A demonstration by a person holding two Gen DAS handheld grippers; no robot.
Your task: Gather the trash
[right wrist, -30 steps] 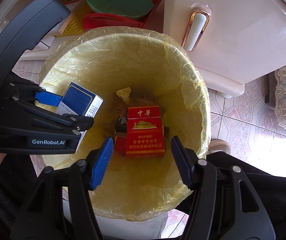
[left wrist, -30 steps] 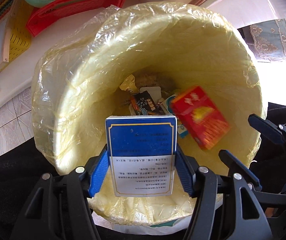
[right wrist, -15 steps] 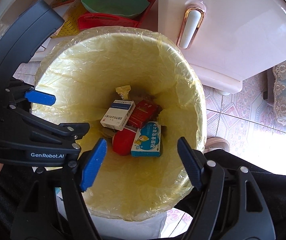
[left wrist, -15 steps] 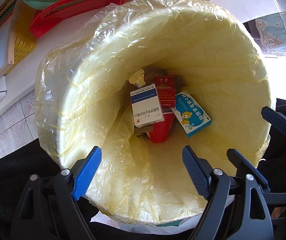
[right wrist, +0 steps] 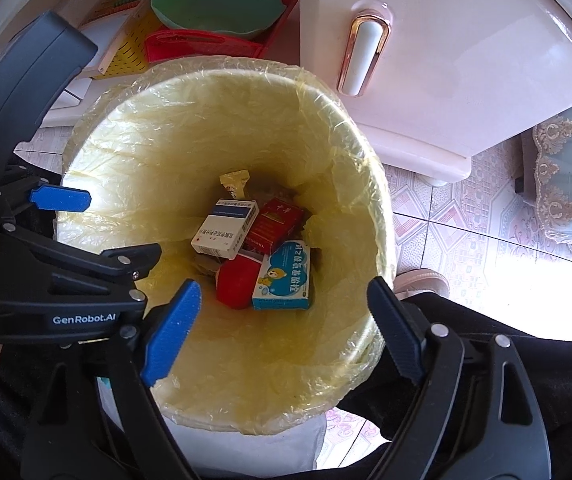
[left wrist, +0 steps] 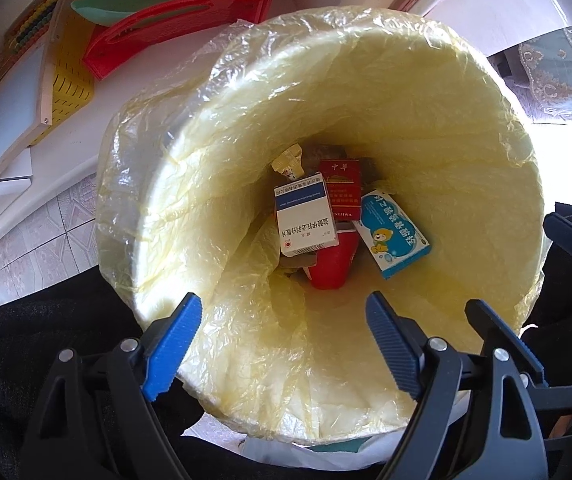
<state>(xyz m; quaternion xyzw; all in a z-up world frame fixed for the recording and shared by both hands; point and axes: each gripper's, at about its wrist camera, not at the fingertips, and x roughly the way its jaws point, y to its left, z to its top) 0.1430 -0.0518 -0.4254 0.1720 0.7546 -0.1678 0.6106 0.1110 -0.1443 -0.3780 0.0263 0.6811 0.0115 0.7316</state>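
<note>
both boxes have just dropped from my fingers into the bin (left wrist: 366,92) below; left gripper (left wrist: 282,344) wide and empty, right gripper (right wrist: 282,328) opening, empty.

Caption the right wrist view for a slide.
Right gripper, jaws opening and empty, above a lined trash bin holding a red box and a white box.

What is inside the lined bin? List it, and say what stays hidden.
Inside the bin: white-and-blue box, red cigarette pack, light-blue cartoon box, red cup, yellow wrapper. Whatever lies beneath this pile is covered and cannot be identified.
</note>
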